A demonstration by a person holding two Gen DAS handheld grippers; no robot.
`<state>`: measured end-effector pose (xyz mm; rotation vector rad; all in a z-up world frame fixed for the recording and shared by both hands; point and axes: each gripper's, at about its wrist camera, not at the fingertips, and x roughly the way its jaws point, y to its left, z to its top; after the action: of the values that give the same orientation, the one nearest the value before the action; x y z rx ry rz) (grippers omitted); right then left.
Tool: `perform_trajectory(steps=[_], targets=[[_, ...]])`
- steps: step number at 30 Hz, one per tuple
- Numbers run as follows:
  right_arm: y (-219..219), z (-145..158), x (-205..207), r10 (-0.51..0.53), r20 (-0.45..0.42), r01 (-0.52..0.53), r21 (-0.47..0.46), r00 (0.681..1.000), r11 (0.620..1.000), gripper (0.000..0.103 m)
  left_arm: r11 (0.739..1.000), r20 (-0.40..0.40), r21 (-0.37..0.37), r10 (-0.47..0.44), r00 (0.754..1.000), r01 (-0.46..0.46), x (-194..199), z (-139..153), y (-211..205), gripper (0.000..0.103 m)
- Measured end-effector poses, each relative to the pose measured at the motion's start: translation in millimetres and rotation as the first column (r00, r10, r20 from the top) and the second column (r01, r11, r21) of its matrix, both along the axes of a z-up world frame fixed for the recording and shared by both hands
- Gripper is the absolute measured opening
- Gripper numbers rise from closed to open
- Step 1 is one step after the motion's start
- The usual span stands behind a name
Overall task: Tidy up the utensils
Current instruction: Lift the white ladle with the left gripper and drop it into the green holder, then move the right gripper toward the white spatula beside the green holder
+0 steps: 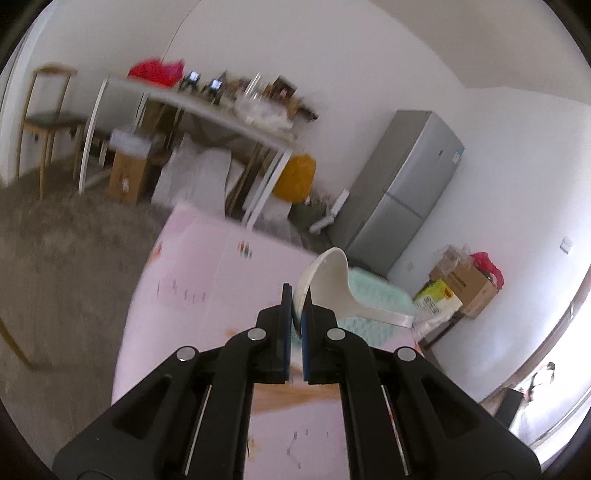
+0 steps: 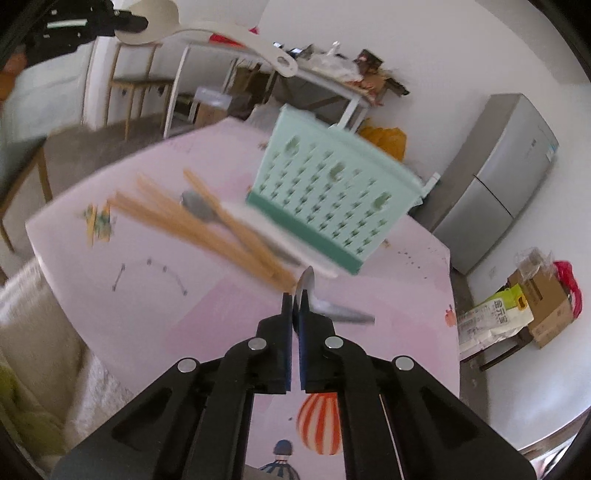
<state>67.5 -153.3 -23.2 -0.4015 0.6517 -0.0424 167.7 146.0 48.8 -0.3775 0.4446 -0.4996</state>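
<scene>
My left gripper (image 1: 296,295) is shut on the bowl of a white plastic ladle (image 1: 330,280), held above the pink table; its handle points right over the mint green basket (image 1: 376,295). The right wrist view shows that ladle (image 2: 207,31) high at the top left, in the left gripper. My right gripper (image 2: 295,297) is shut on a metal spoon (image 2: 332,308), held by its bowl, just above the table. The mint green utensil basket (image 2: 328,192) stands beyond it. Wooden chopsticks (image 2: 199,225) and another metal spoon (image 2: 201,210) lie on the table left of the basket.
The pink tablecloth (image 2: 147,295) covers the table. A grey fridge (image 2: 502,177) stands at the right, cardboard boxes (image 2: 543,302) on the floor beside it. A cluttered white table (image 1: 207,107) and a wooden chair (image 1: 44,114) stand behind.
</scene>
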Motion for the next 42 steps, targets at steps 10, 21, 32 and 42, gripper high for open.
perform_trajectory(steps=[10,21,32,42], targets=[[-40.3,59.4,-6.3,-0.037,0.136,0.012,0.183,0.99,0.983,0.003,0.923,0.258,0.373,-0.002,0.966,-0.097,27.0,62.3,-86.7,0.003],[-68.6,86.6,-8.2,-0.031,0.221,-0.041,0.312,0.975,0.949,0.003,0.734,0.186,0.678,-0.123,0.975,-0.037,72.8,70.9,-182.5,0.003],[-96.1,120.5,-9.3,-0.034,0.306,-0.11,0.44,0.951,0.891,0.003,0.889,0.042,0.442,-0.157,0.987,0.123,90.2,80.3,-183.7,0.031],[-119.8,168.9,13.3,-0.004,0.417,-0.254,0.561,0.909,0.788,0.003,0.944,-0.001,0.323,-0.069,0.998,0.066,43.6,49.7,-131.8,0.059]])
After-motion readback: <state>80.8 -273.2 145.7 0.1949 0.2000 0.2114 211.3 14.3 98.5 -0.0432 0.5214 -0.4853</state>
